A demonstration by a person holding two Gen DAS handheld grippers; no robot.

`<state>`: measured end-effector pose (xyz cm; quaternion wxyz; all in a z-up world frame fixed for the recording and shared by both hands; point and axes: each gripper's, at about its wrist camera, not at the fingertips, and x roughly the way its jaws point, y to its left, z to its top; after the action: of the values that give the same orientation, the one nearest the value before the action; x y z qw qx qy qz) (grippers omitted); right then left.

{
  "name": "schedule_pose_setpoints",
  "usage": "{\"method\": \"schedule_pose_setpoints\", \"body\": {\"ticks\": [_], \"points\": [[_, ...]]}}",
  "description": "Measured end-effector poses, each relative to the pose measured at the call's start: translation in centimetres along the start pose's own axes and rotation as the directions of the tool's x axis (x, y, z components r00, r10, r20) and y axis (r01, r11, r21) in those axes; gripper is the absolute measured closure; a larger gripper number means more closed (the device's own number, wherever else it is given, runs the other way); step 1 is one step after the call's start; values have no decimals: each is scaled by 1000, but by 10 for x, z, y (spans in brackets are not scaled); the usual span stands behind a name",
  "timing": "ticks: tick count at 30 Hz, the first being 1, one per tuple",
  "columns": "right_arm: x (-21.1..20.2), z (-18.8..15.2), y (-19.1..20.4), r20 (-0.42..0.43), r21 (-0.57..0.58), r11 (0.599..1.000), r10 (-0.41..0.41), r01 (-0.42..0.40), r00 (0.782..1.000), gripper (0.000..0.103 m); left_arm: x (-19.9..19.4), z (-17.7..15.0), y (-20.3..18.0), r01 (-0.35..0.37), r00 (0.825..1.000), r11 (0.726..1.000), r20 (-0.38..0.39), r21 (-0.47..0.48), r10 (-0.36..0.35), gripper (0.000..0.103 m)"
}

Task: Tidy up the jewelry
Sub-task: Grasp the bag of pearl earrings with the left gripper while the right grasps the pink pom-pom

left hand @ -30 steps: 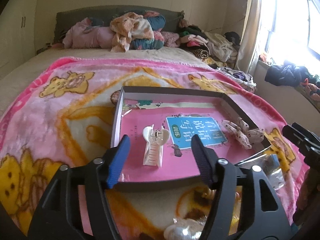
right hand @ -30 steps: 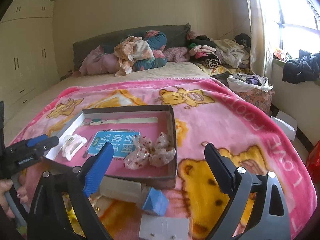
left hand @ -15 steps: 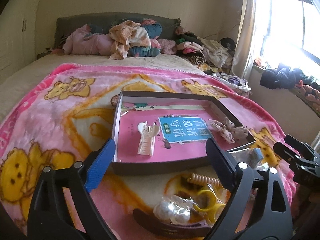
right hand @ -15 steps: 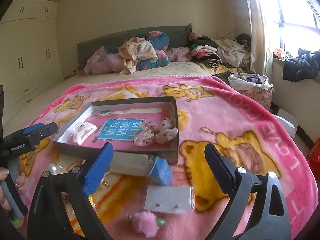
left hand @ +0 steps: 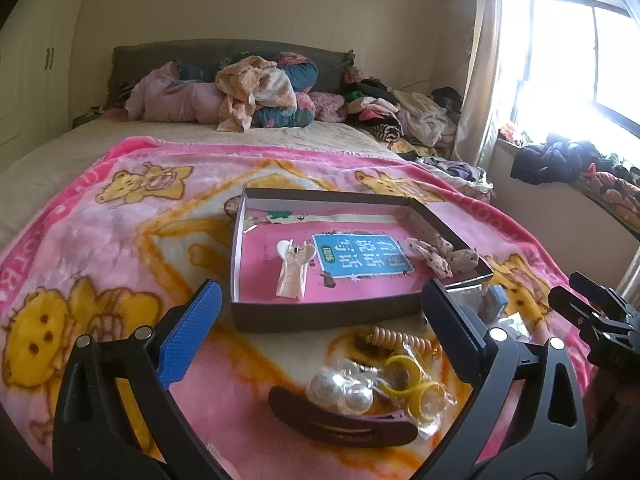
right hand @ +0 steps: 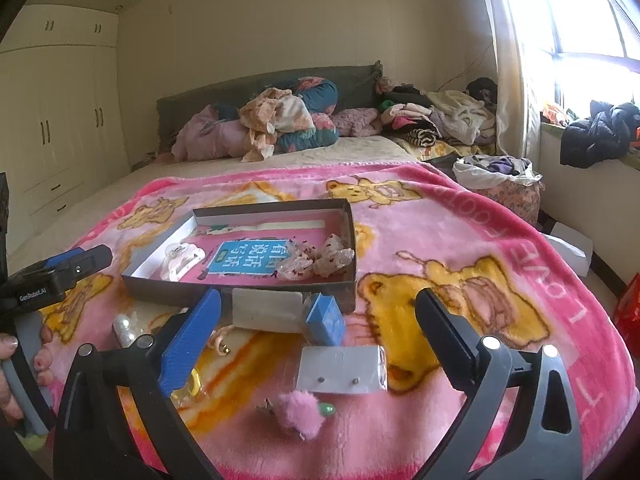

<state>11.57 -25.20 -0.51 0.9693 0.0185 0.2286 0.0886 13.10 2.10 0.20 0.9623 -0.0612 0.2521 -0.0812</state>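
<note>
Two hand-held grippers over jewelry on a pink bear blanket [left hand: 120, 248].

The left hand-held gripper [left hand: 320, 312] is opening wide, nothing between its jaws; the right hand-held gripper [right hand: 318, 320] stands wide and empty. One shallow box [left hand: 320, 314] holds one cream claw clip [left hand: 292, 268] and one spotted scrunchie [left hand: 444, 256]. In front lie one brown barrette [left hand: 340, 420], one pearl packet [left hand: 348, 386], one earring card [right hand: 340, 370], one pink pompom [right hand: 300, 414].
</note>
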Motion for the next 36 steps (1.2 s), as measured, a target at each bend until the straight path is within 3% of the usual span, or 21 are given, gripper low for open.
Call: {"method": "schedule_pose_setpoints", "body": {"ticks": [13, 26, 36], "points": [[-12, -23, 5, -27, 5, 1000, 11, -11, 1000, 8, -9, -18, -2, 35, 999, 998, -27, 55, -34, 12], [-12, -40, 4, -75, 21, 1000, 24, -23, 997, 8, 3, -34, -17, 109, 989, 985, -110, 134, -95, 12], [6, -54, -1, -179, 51, 998, 33, -24, 983, 8, 21, -43, -16, 124, 979, 978, -182, 170, -93, 23]]}}
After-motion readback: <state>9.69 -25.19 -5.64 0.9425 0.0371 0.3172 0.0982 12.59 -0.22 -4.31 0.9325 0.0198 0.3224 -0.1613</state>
